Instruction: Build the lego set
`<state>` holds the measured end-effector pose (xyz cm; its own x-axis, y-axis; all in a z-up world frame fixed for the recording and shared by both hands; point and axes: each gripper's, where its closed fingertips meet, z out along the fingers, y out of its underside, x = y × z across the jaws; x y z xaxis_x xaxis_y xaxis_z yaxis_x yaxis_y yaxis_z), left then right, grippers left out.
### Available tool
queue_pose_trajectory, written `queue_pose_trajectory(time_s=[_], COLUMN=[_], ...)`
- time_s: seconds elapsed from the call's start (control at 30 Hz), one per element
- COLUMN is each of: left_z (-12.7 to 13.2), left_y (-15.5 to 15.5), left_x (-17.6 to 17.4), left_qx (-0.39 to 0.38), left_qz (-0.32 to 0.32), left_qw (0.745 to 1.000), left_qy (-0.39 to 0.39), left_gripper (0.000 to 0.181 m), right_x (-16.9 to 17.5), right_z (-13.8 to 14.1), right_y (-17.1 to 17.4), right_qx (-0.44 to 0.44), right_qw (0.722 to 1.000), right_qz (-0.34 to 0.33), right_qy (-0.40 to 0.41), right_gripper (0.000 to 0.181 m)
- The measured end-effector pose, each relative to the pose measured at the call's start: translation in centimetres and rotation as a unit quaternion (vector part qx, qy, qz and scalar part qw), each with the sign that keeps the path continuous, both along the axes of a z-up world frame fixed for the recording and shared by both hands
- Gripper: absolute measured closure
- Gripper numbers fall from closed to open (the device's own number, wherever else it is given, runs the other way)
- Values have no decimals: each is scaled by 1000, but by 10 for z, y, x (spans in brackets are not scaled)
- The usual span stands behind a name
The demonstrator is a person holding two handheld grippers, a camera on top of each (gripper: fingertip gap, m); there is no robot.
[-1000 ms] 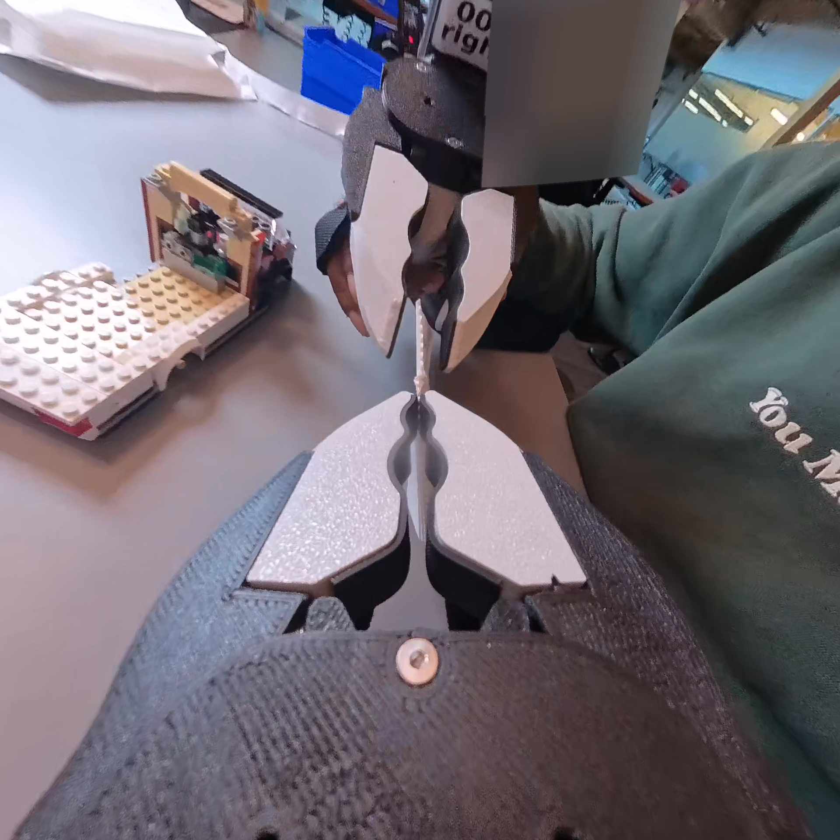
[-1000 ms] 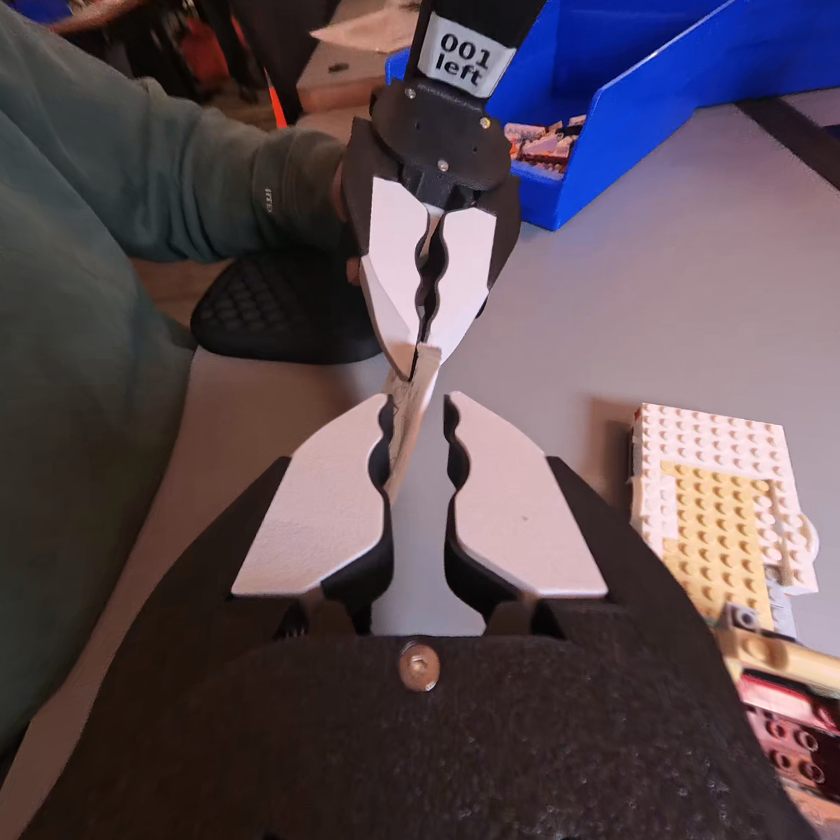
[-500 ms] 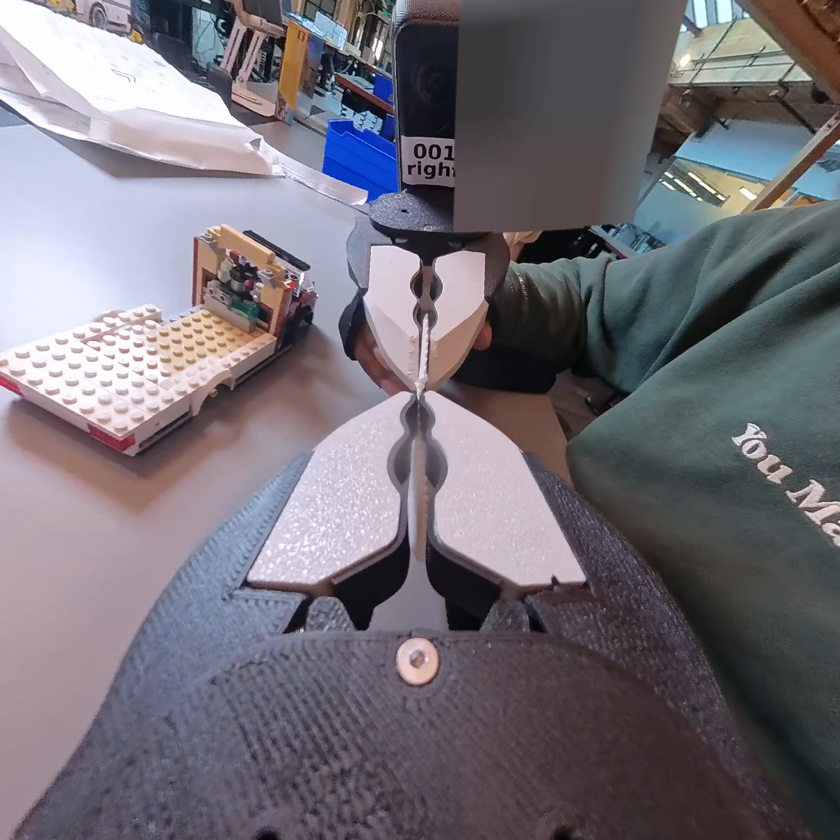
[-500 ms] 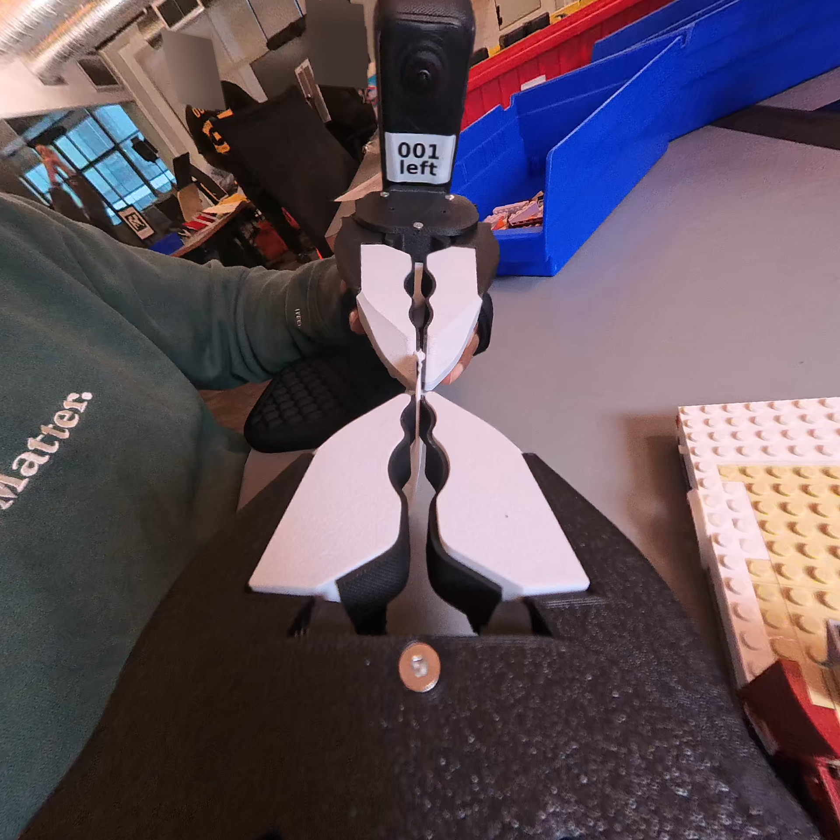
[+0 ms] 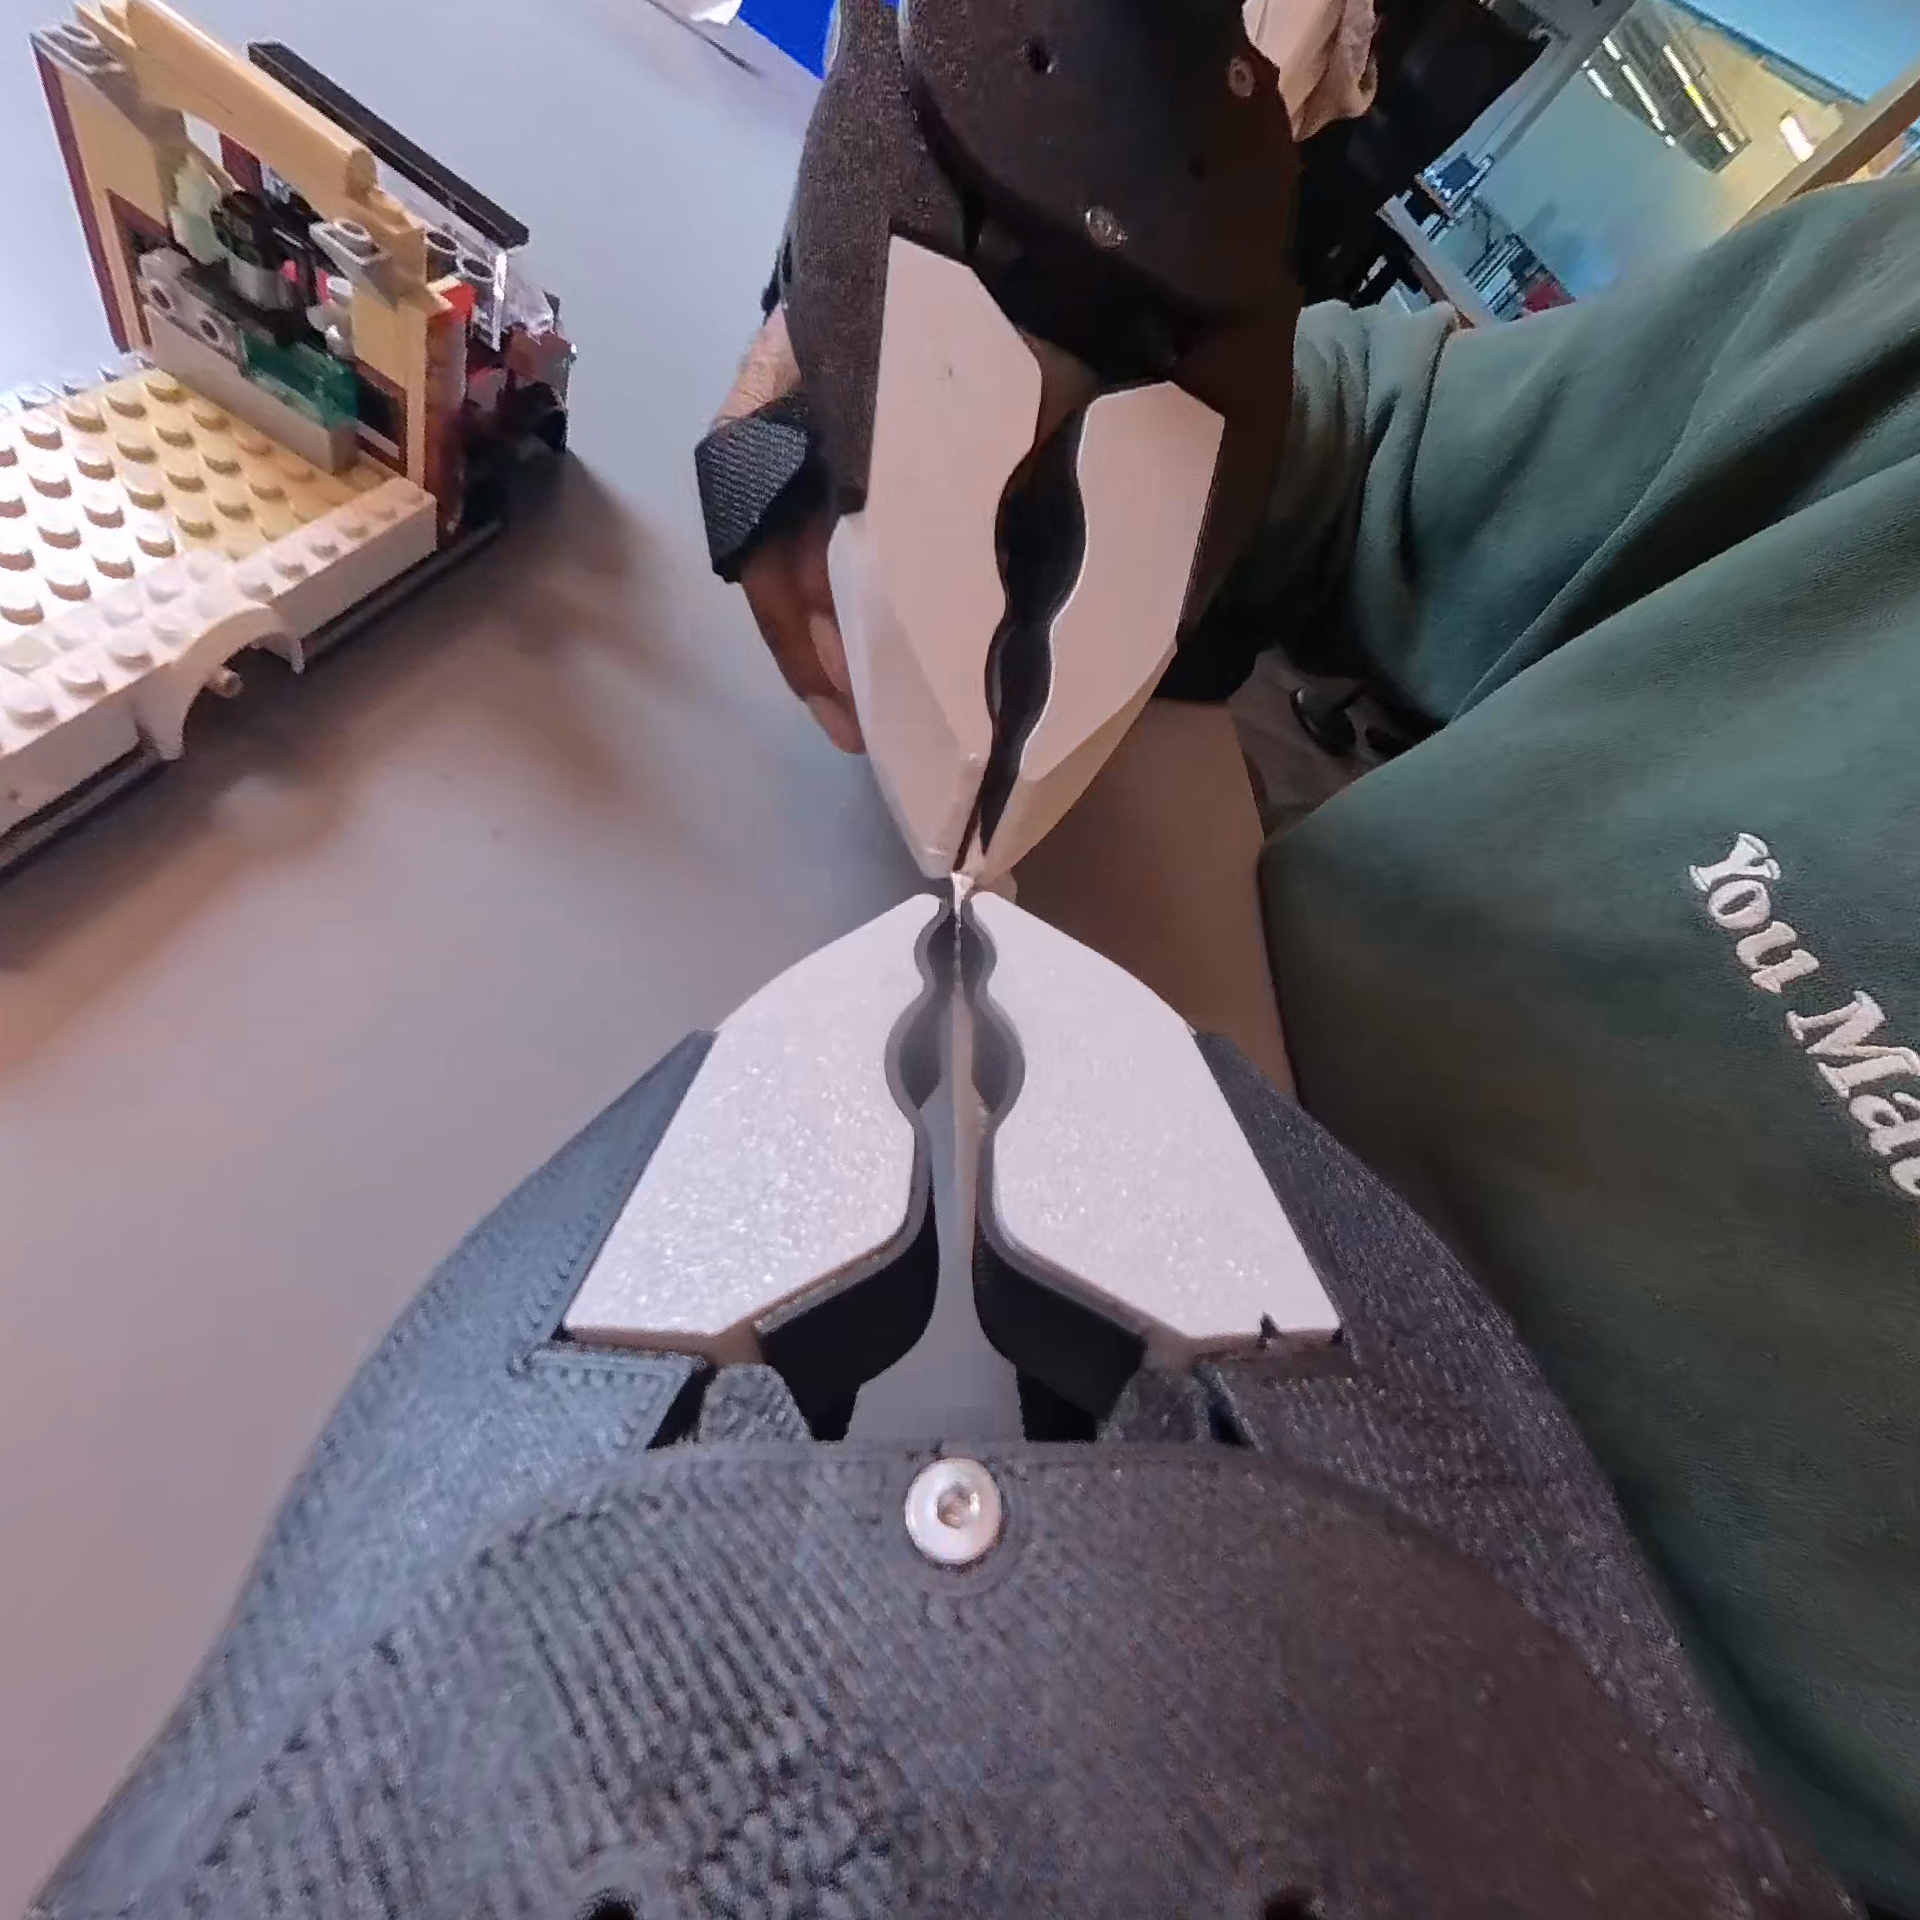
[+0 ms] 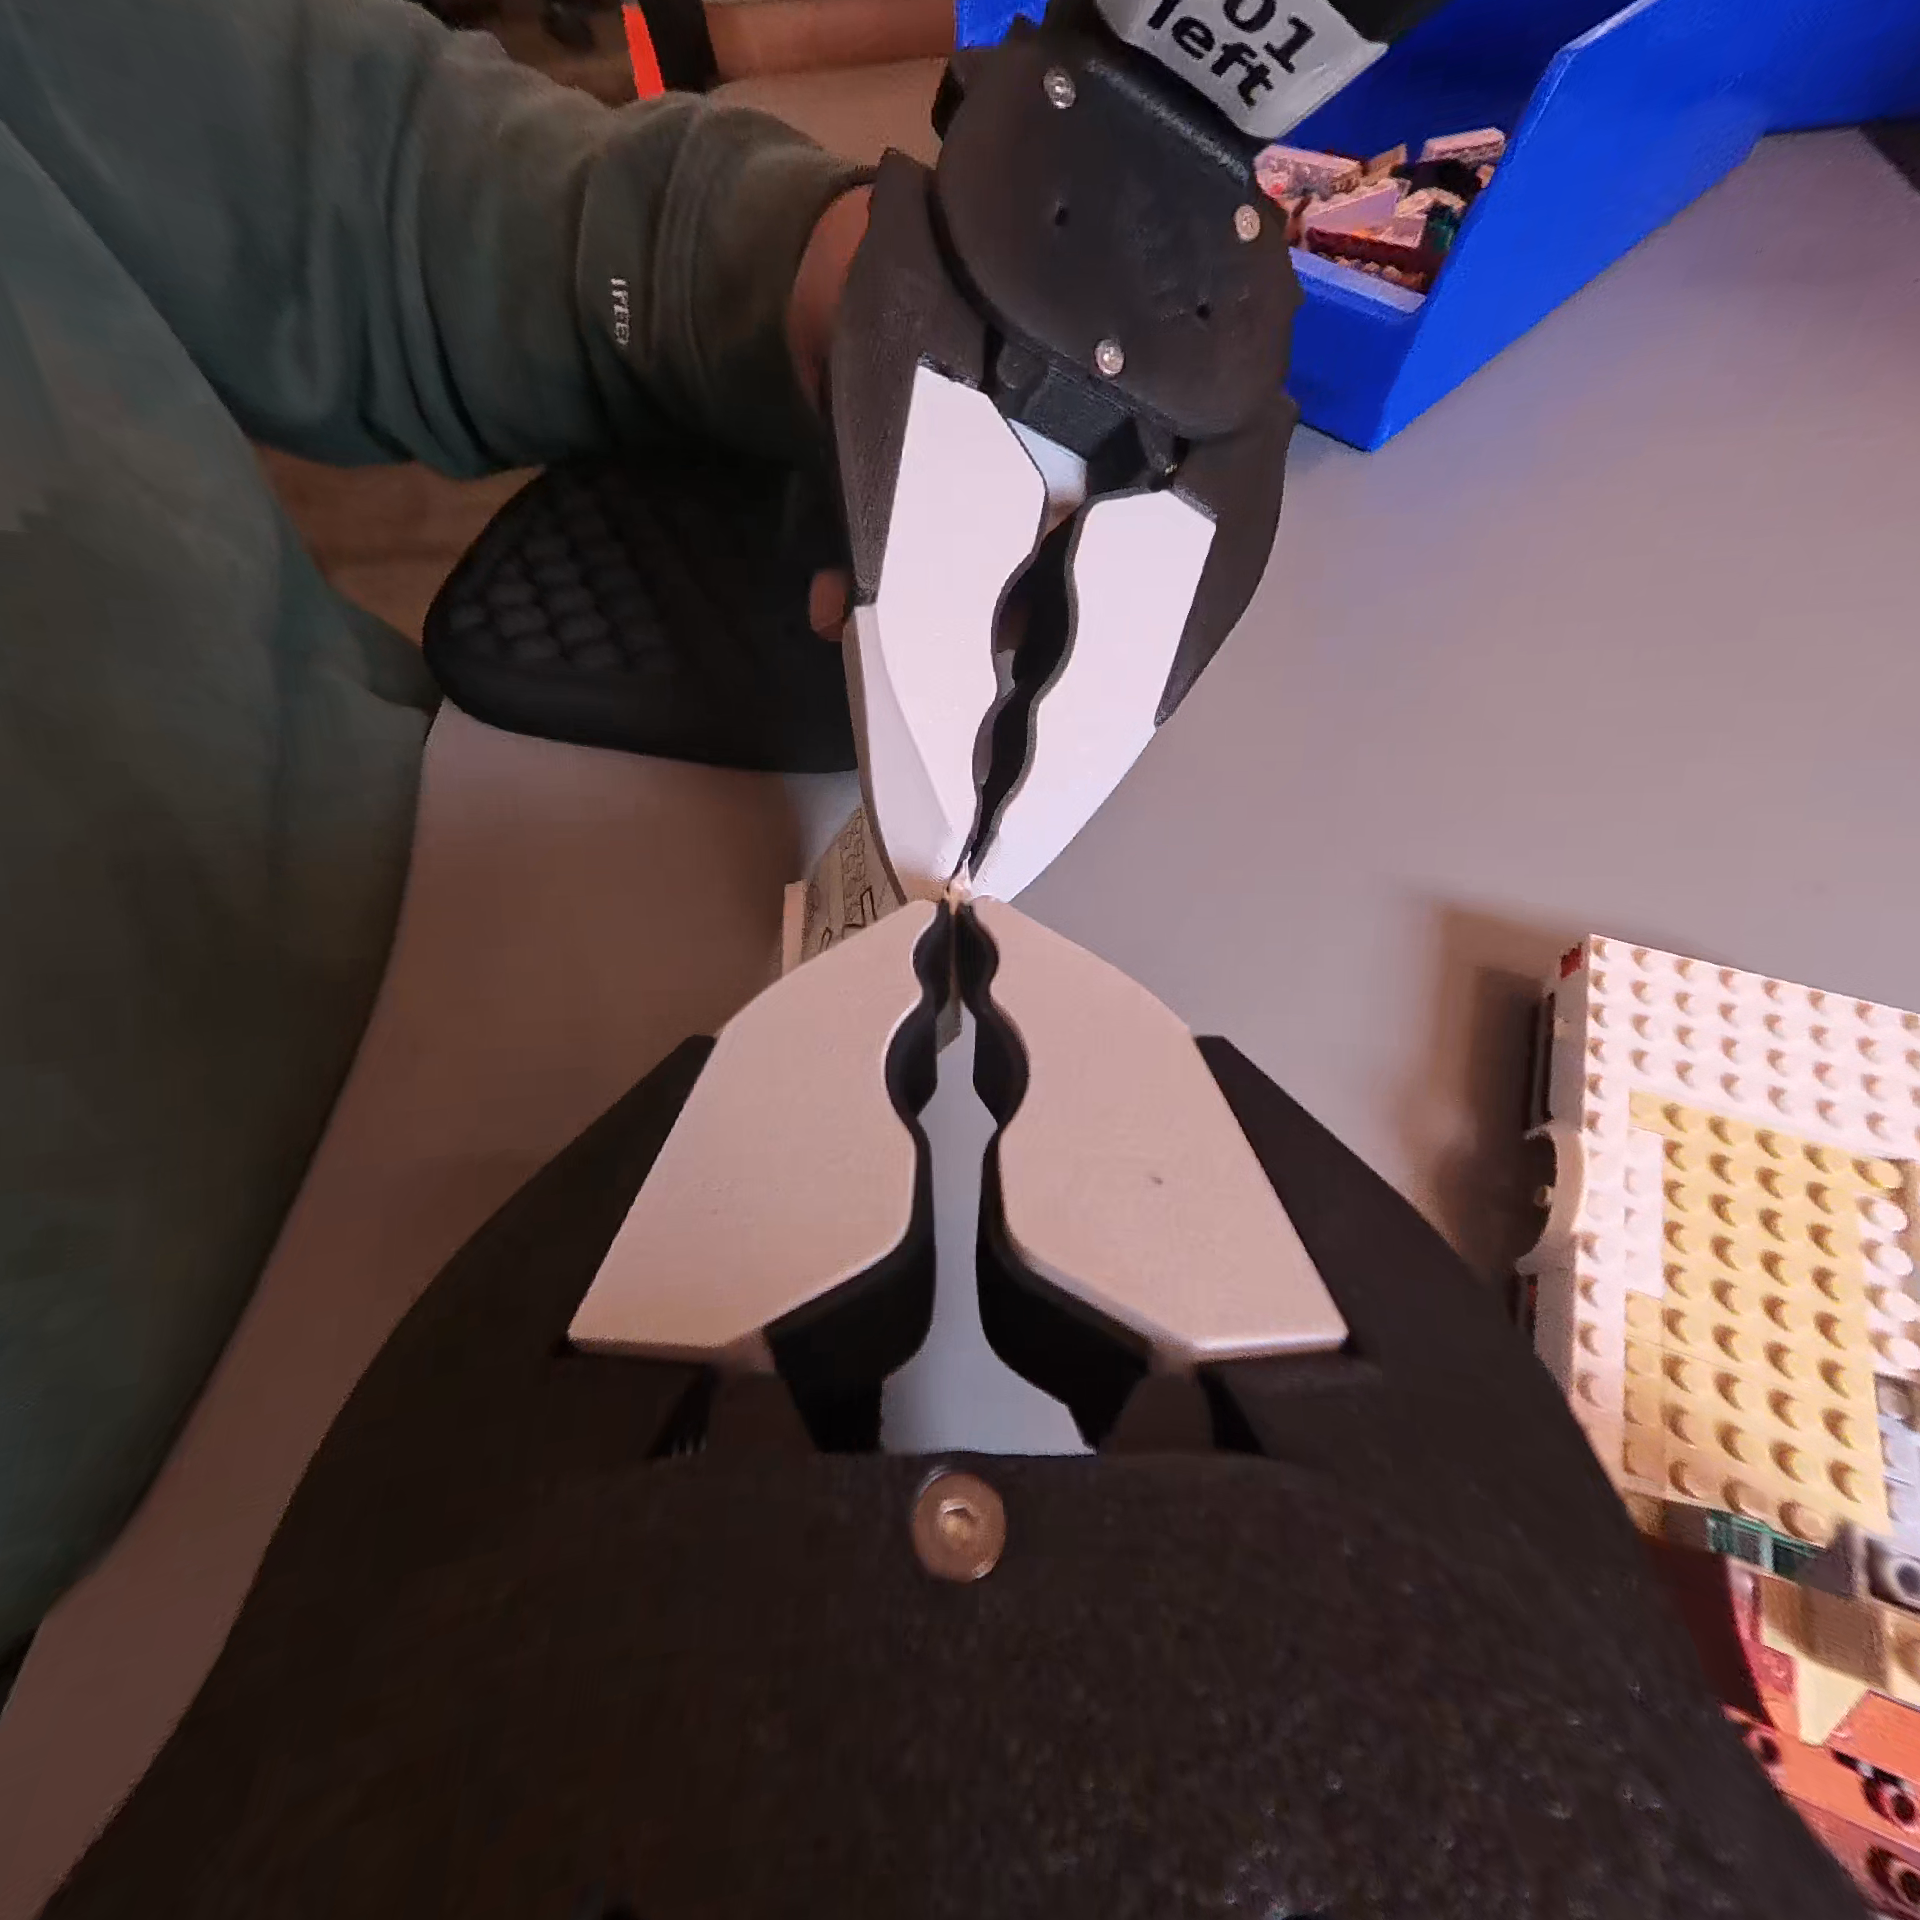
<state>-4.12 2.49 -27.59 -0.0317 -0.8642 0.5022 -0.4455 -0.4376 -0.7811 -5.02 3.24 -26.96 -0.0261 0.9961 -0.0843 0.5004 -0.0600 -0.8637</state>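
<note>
Both the left gripper [image 5: 956, 920] and right gripper [image 6: 954, 914] pinch narrow on one thin white sheet [image 6: 831, 904], tip to tip, above the tabletop [image 6: 1558, 623]; pulling apart could tear it or slip it loose. The half-built lego model [image 5: 208, 436] sits well apart, far left.

We see white-fingered black grippers, left [image 5: 956, 914] and right [image 6: 958, 914], a white-and-tan studded lego build [image 5: 187, 499] (dark red trim), a blue bin [image 6: 1558, 208], a green sleeve [image 6: 468, 260].

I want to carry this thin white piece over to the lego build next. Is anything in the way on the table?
Nothing visible. The thin white piece is pinched by the left hand-held gripper and right hand-held gripper; only bare grey table lies between it and the lego build.
</note>
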Motion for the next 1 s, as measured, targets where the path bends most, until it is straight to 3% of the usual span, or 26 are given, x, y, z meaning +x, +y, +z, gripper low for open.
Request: queue_pose_trajectory(time_s=[0.2,0.37,0.6,0.87,1.0], left_z=[2,3,-1,-3,-5], left_y=[4,1,0,-4,1], left_x=[0,0,-5,-5,-7], left_qx=[20,20,-70,-144,-149], left_qz=[5,-4,-24,-51,-41], left_qw=[1000,1000,997,988,988], left_qy=[-18,-23,-13,-11,-6], left_gripper=[174,181,180,180,180], right_x=[-1,-1,-5,-5,-5], right_z=[1,2,-1,-2,-6], right_y=[1,0,-1,-7,-19], right_qx=[10,16,228,339,338], right_qw=[1000,999,972,939,937], right_qz=[-2,7,20,48,77], right_qy=[13,32,49,39,37], right_gripper=[181,181,181,181,181])
